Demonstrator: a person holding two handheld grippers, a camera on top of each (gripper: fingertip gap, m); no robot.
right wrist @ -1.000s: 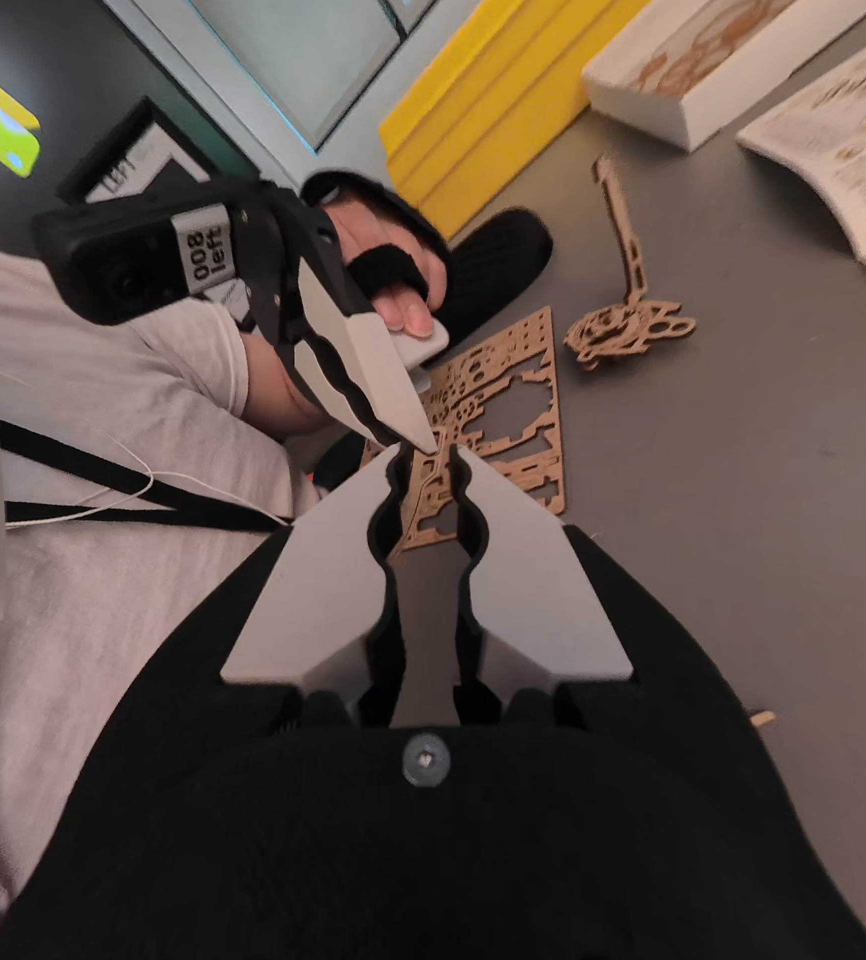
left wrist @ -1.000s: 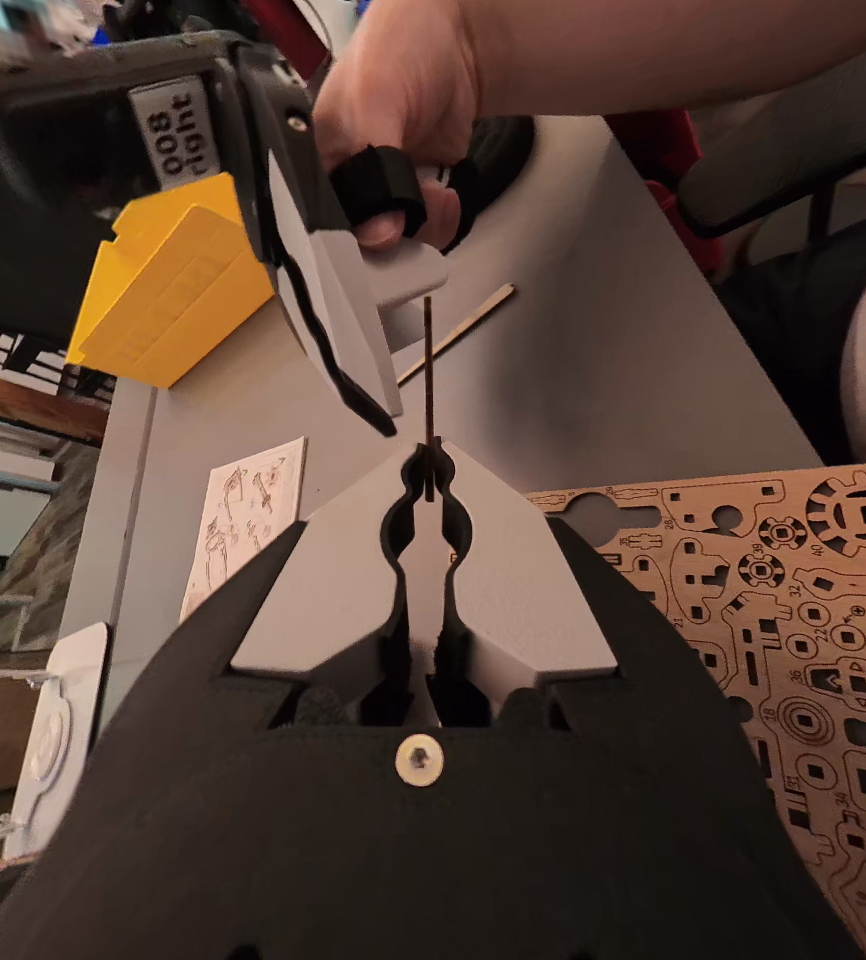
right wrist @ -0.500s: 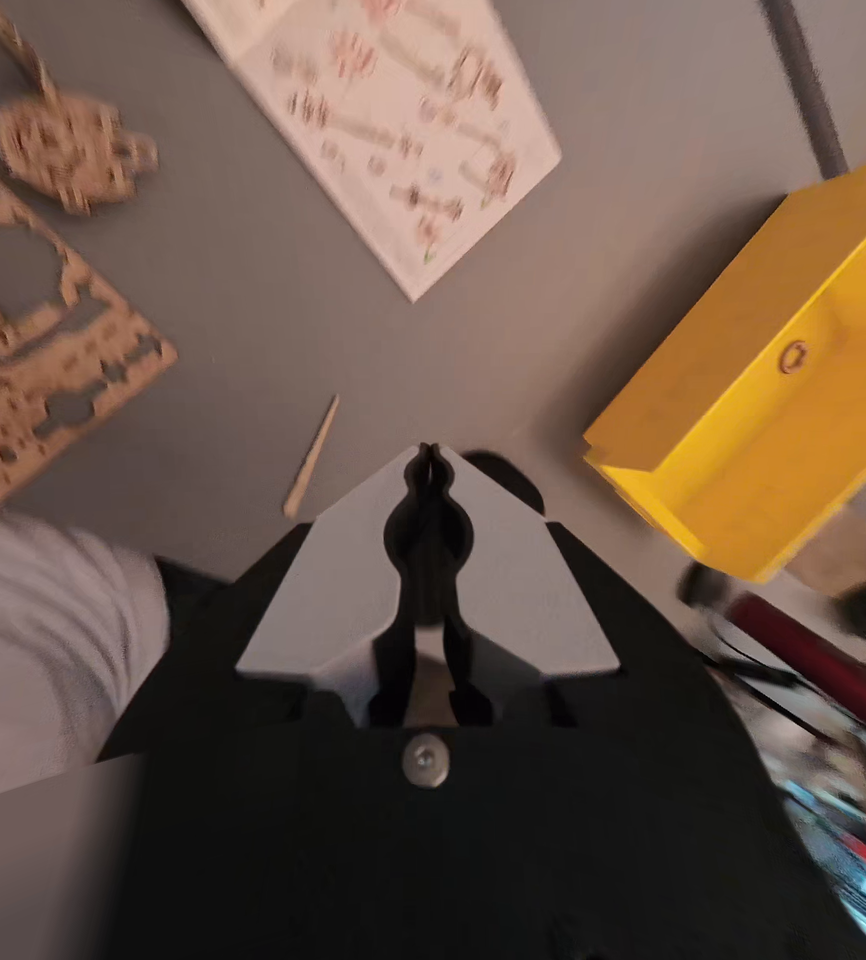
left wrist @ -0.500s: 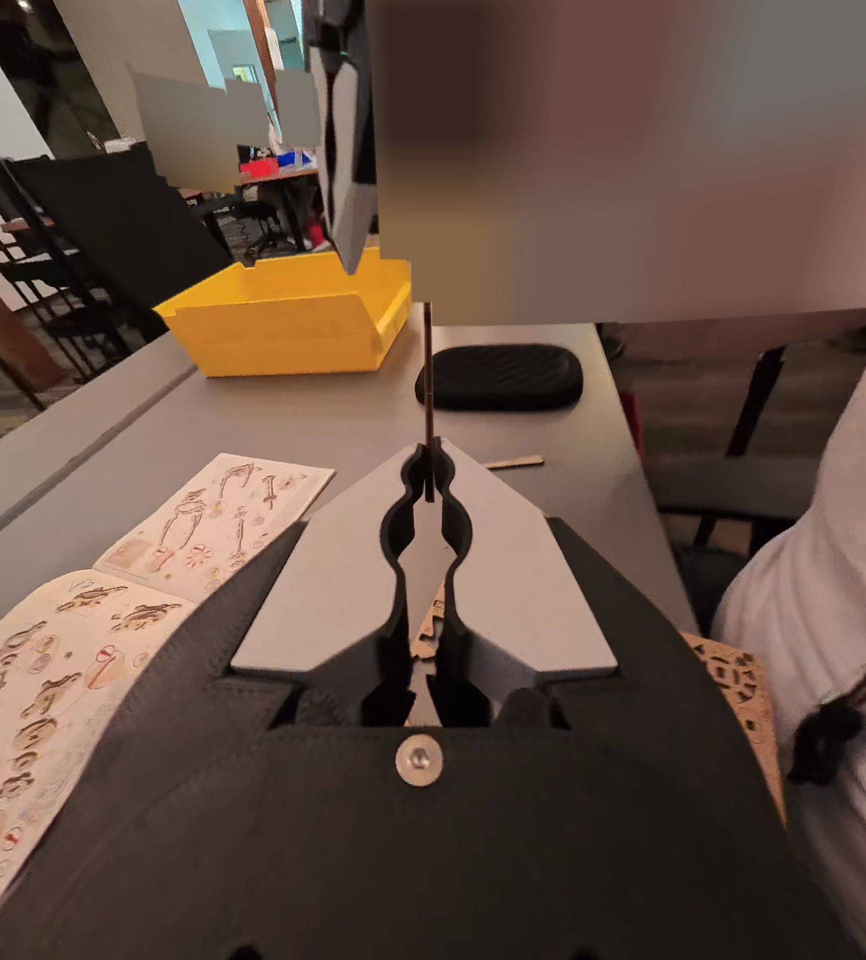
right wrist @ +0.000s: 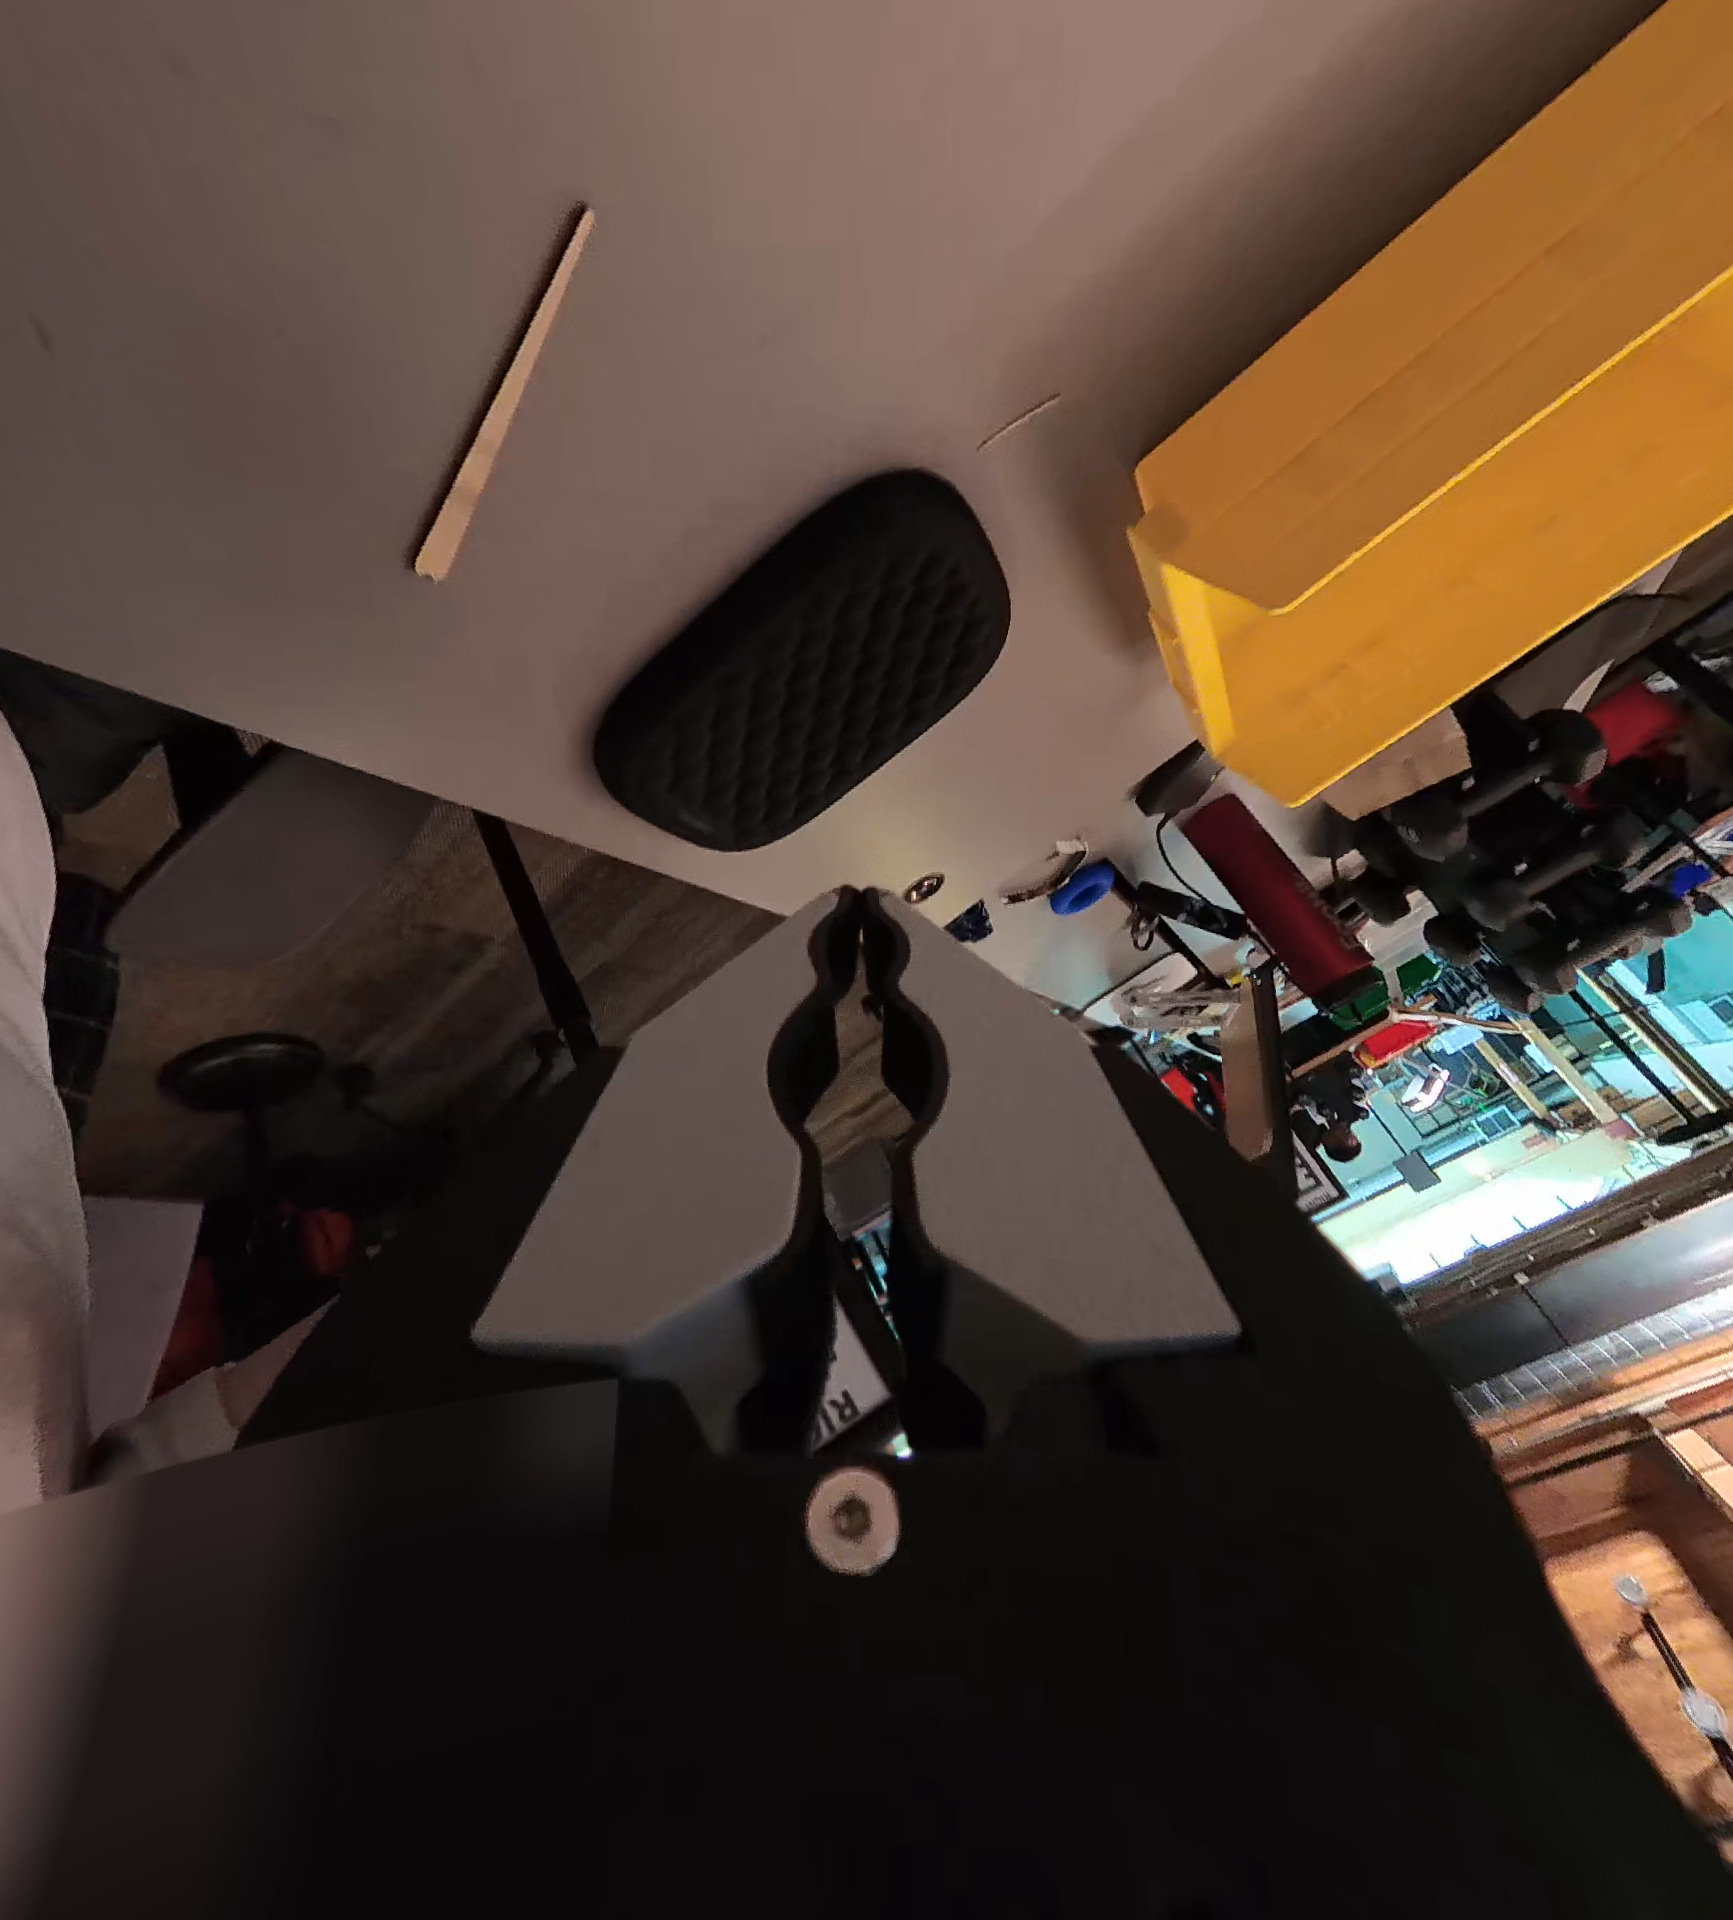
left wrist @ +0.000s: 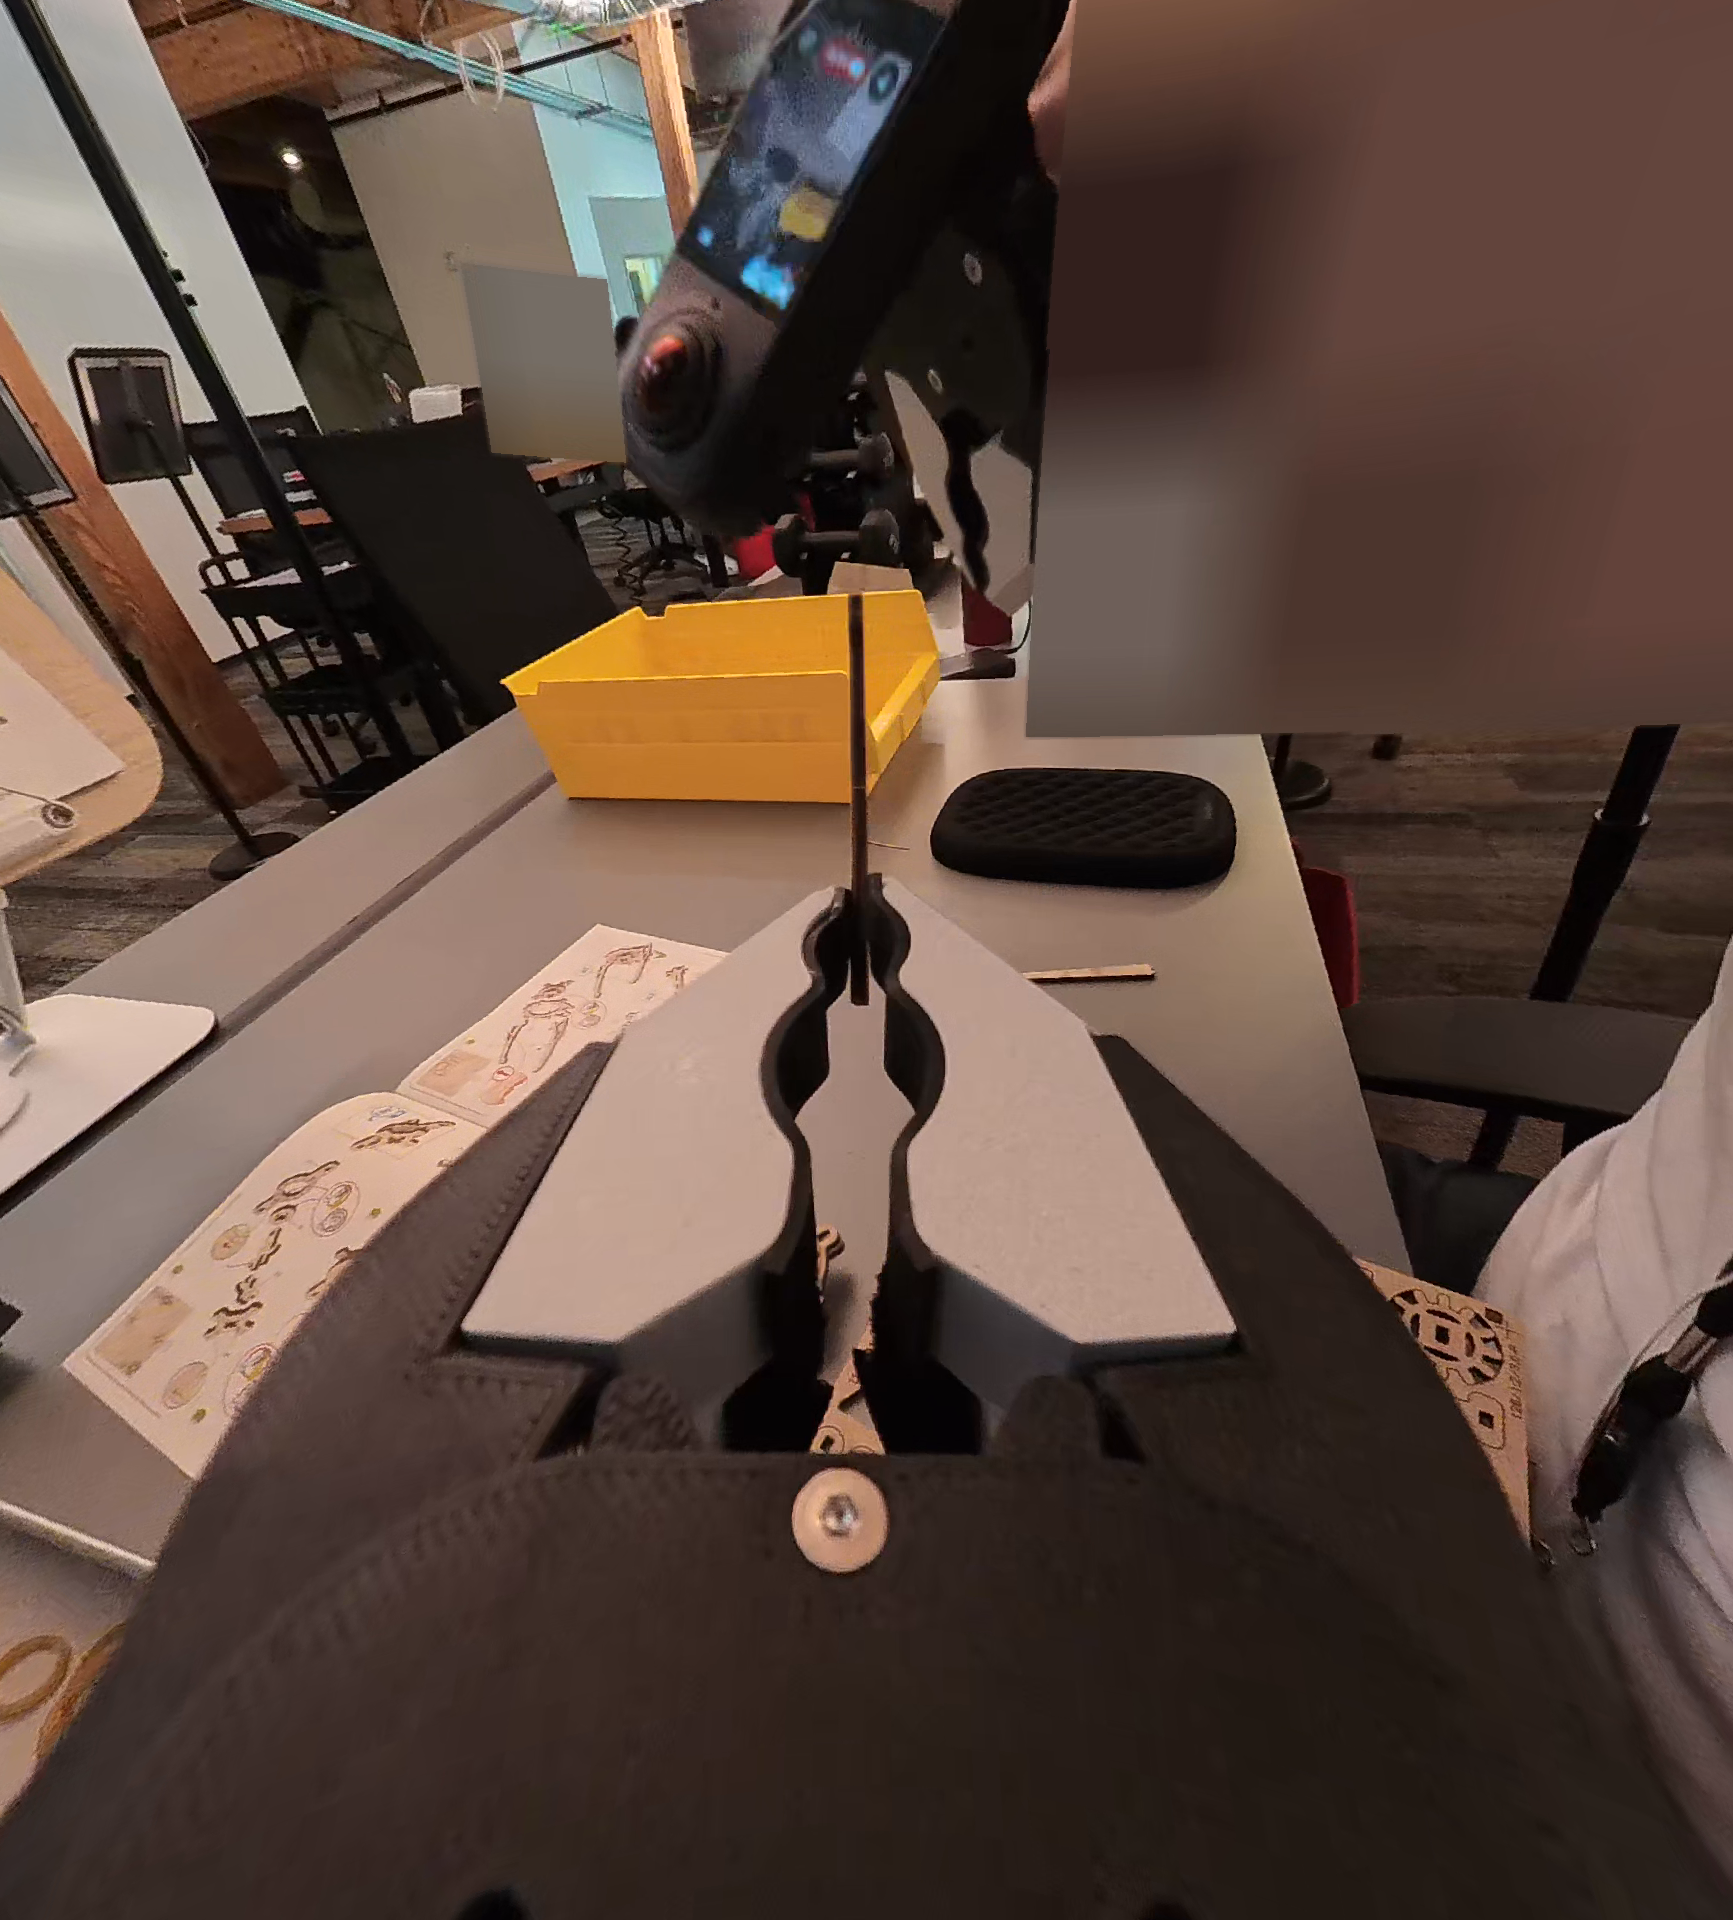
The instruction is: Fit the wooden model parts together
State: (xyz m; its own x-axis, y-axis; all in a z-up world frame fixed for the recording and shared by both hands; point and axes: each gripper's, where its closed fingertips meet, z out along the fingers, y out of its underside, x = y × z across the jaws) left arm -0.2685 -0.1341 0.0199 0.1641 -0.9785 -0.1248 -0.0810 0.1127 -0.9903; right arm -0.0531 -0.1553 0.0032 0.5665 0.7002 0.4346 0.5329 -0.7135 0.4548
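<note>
**Left gripper holds one thin part edge-on; right gripper raised and carrying nothing**

The left gripper (left wrist: pixel 857 914) is clamped on a thin wooden part (left wrist: pixel 857 727), seen edge-on as a dark upright strip rising from between the tips, above the grey table (left wrist: pixel 633 894). The right gripper (right wrist: pixel 862 930) has its tips pressed together with nothing visible between them; in the left wrist view it hangs high at the far right, above the held part and apart from it

The other pieces lie on the table: a cut wooden sheet (left wrist: pixel 1444 1340) near the person at the right, largely hidden by the left gripper, and a loose wooden stick (left wrist: pixel 1090 974) just right of the left gripper's tips. An instruction booklet (left wrist: pixel 322 1216) lies open at the near left. A yellow bin (left wrist: pixel 727 696) and a black pad (left wrist: pixel 1085 826) sit at the far side

By my reading, the step in hand is presenting the held part for joining, with no mate picked yet. The next move would call for the right gripper to come down, spread its fingers and take a matching piece, perhaps the stick. It would then have to line that piece's slot squarely with the upright edge, since so thin a part may twist or slip in the grip under sideways push
</note>
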